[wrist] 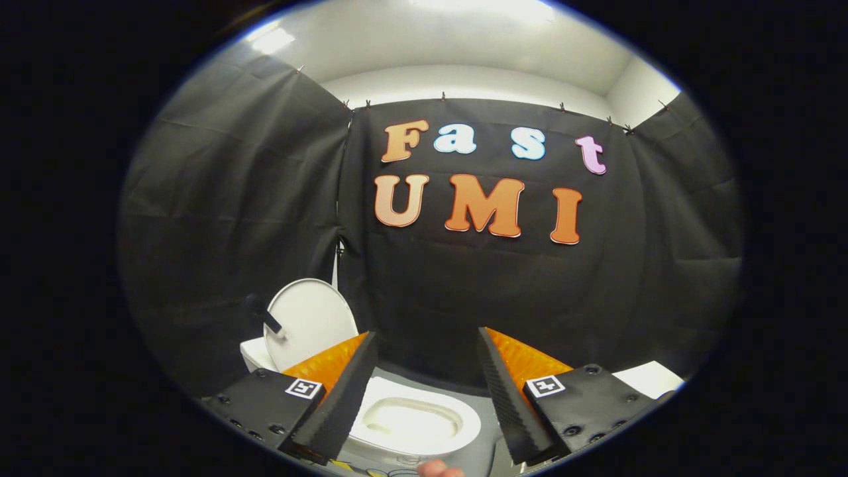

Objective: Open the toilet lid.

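My gripper (427, 344) hangs above the toilet (414, 424) with its two fingers spread wide apart — nothing sits between them, and they touch nothing. Below and between the fingers I see the white seat and the open bowl, its pale inside showing. The toilet lid (310, 323) already stands up, raised past the left finger and tilted back over the tank (255, 354) toward the black cloth wall (464, 291). A short dark handle (265, 317) sticks out from the lid's left edge. My left finger covers the lid's lower right part, so I cannot tell how it meets the seat there. Off beyond the right finger lies a flat white surface (652, 379) — what it is, I cannot tell. At the near edge of the toilet, a fingertip (438, 470) of my hand pokes in.
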{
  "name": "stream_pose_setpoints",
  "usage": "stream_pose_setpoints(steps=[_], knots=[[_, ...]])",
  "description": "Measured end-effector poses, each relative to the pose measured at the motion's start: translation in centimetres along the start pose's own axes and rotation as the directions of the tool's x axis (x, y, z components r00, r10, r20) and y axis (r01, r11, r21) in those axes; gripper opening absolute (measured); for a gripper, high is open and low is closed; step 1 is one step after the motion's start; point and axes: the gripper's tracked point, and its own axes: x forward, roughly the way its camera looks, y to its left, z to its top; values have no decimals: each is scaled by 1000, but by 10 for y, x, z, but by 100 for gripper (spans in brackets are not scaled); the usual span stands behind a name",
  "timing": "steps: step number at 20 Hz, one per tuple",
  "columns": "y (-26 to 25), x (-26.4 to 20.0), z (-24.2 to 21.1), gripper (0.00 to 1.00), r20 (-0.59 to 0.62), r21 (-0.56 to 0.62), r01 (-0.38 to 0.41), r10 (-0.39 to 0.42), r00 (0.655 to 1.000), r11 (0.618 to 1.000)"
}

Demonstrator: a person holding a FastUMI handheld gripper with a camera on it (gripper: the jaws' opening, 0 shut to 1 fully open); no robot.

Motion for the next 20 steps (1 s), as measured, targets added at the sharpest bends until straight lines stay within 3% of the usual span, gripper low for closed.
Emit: stream_pose_setpoints(steps=[20], knots=[[-130,-64,-112,96,-85,29,189,-186,979,982]])
